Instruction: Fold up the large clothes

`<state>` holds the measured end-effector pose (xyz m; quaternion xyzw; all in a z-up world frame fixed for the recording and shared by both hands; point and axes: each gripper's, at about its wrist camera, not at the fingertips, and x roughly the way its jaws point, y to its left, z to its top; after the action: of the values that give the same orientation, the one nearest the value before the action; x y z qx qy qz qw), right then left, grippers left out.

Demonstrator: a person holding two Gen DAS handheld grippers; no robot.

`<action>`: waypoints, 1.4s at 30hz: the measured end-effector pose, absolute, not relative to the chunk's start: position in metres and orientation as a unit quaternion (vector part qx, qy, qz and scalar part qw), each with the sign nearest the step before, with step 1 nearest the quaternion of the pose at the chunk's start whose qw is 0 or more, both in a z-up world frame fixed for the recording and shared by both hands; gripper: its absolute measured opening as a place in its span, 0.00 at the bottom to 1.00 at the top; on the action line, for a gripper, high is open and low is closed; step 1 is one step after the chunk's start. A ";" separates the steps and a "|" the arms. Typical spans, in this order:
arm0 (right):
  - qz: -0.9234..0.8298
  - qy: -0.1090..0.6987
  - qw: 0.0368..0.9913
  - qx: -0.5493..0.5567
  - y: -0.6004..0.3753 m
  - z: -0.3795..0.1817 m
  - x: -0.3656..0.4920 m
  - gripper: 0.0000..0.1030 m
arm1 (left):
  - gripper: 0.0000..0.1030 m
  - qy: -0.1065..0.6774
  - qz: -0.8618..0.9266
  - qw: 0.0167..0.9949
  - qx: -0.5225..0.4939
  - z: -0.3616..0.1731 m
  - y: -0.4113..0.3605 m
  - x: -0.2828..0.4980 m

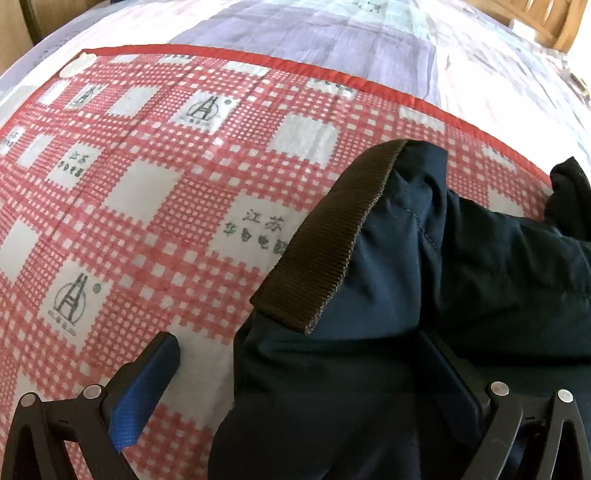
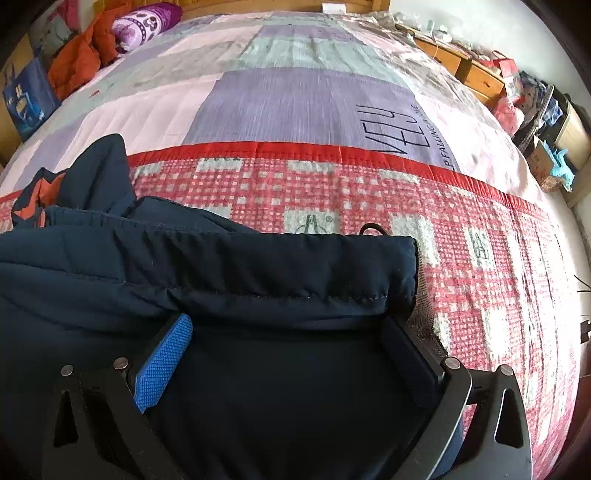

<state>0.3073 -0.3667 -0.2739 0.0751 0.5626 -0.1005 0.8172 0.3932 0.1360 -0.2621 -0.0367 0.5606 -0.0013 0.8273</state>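
Note:
A dark navy padded jacket (image 1: pixel 461 266) lies on a red-and-white checked blanket (image 1: pixel 129 192) spread on a bed. A brown ribbed band (image 1: pixel 332 240) runs along its near edge. My left gripper (image 1: pixel 299 343) is open, its jaws wide apart, with the jacket's edge lying between them. In the right wrist view the same jacket (image 2: pixel 221 266) shows a stitched hem and an orange lining (image 2: pixel 37 195) at far left. My right gripper (image 2: pixel 288 332) is open, jaws wide apart over the jacket's cloth, just behind the hem.
The checked blanket (image 2: pixel 461 258) has a red border (image 2: pixel 295 149) and lies on a lilac and pink bedsheet (image 2: pixel 295 99). A purple pillow (image 2: pixel 144 22), an orange garment (image 2: pixel 77 62) and a blue bag (image 2: pixel 27 96) are at the far left. Wooden drawers (image 2: pixel 472 70) and clutter stand at the right.

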 end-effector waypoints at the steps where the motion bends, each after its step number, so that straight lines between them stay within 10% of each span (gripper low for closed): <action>1: -0.101 0.563 0.817 0.075 -0.367 -0.275 0.308 1.00 | 1.00 0.563 -0.004 0.826 -0.039 -0.263 0.137 0.394; 20: 0.044 0.525 0.850 -0.023 -0.227 -0.192 0.146 0.99 | 0.98 0.519 -0.119 0.844 0.061 -0.173 0.056 0.233; 32: -0.113 0.554 0.819 0.103 -0.385 -0.212 0.070 1.00 | 0.99 0.533 0.017 0.846 0.010 -0.196 0.120 0.210; 42: -0.050 0.560 0.815 0.137 -0.338 -0.095 -0.045 0.99 | 0.97 0.555 0.008 0.832 0.022 -0.071 0.089 0.085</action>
<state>-0.0451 -0.3385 -0.0945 0.1375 0.5602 -0.0500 0.8154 0.0854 0.0893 -0.0711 0.0220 0.5549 0.0082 0.8316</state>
